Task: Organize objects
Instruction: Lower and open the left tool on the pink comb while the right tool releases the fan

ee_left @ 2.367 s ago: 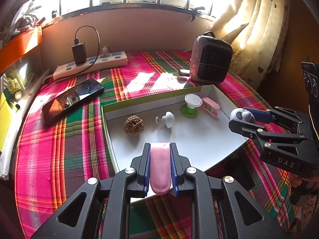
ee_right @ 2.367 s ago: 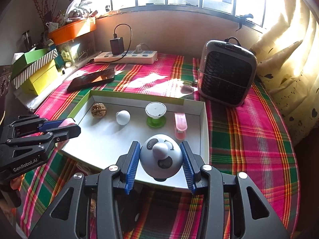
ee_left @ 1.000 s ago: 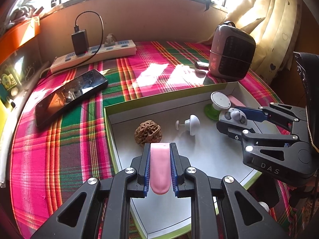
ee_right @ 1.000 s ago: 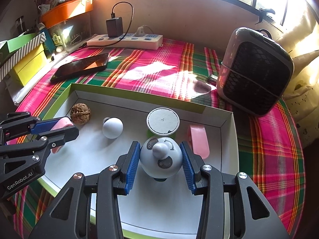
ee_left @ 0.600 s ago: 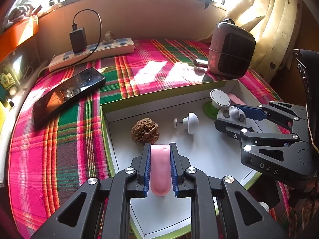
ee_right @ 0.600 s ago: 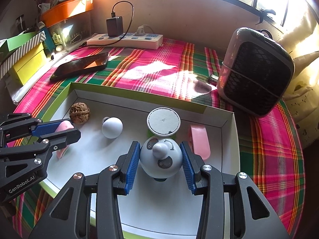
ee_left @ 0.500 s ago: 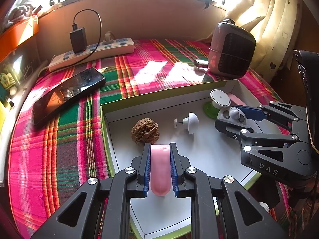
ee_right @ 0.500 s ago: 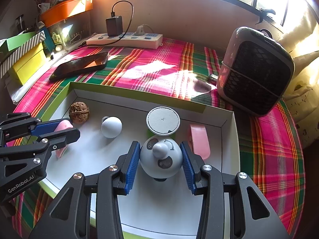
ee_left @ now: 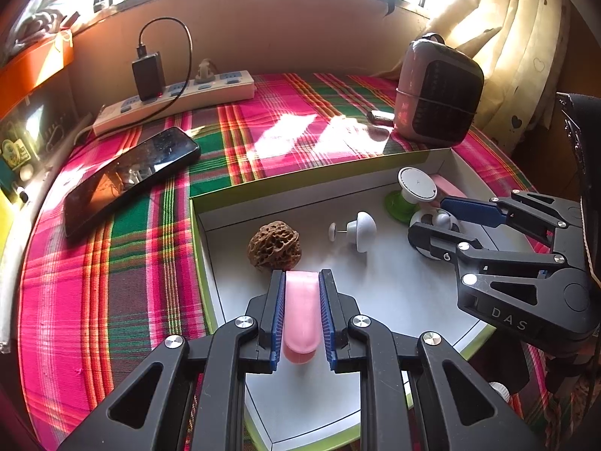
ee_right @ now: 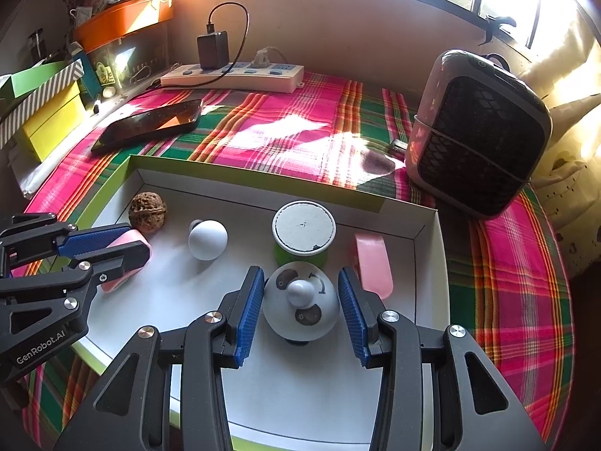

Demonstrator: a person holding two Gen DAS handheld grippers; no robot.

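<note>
Left wrist view shows your left gripper (ee_left: 301, 310) clenched on the pink piece (ee_left: 300, 314), low over the white tray (ee_left: 394, 293), with the walnut (ee_left: 274, 245) just beyond at 11 o'clock. Right wrist view adds what that one hides: your right gripper (ee_right: 300, 310) has released the panda ball (ee_right: 300, 308); gaps show beside both pads. A second pink piece (ee_right: 372, 265) lies at 1 o'clock.

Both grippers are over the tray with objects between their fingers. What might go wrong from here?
1. The round panda toy now has visible gaps to the right gripper pads, so it may roll toward the green-based spool or the pink clip close by.
2. The left gripper holds its pink piece just short of the walnut; pushing forward could knock it.
</note>
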